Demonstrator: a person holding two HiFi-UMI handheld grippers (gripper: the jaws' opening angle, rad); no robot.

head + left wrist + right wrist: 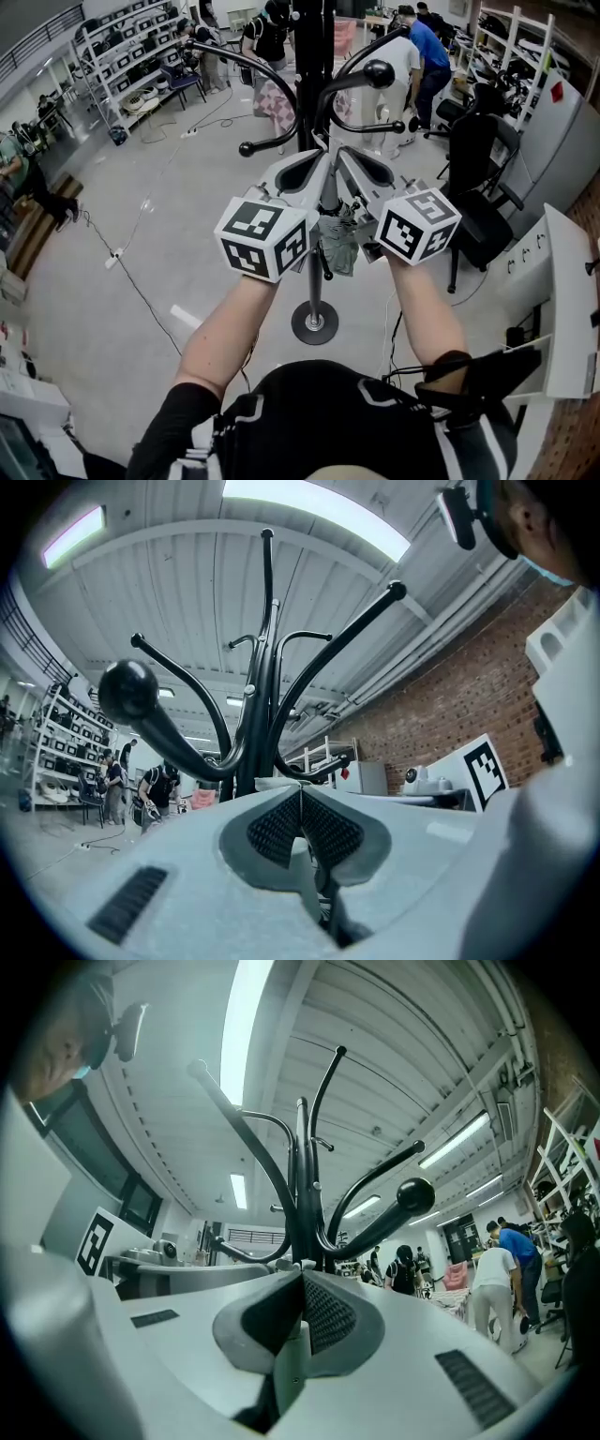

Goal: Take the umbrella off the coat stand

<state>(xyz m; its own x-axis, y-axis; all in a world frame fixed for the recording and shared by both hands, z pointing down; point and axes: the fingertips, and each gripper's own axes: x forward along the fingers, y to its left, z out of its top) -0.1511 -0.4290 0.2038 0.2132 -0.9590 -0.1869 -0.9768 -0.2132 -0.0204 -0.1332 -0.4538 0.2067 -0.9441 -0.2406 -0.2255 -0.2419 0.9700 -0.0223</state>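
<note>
The black coat stand (314, 56) rises straight ahead of me, with curved arms that end in round knobs. A folded grey umbrella (338, 246) with a black strap hangs against the pole, just under both gripper bodies. My left gripper (325, 161) and my right gripper (340, 157) point up at the pole side by side. The left gripper (300, 789) has its jaws closed tip to tip, and so has the right gripper (302, 1275). A pale strip shows low in the gap of each, and I cannot tell what it is. The stand's arms (155, 714) (398, 1206) fill both gripper views.
The stand's round base (314, 323) sits on the grey floor near my body. A black office chair (473, 202) and a white cabinet (562, 281) stand to the right. Cables (122, 272) run across the floor on the left. People and shelving (131, 56) are further back.
</note>
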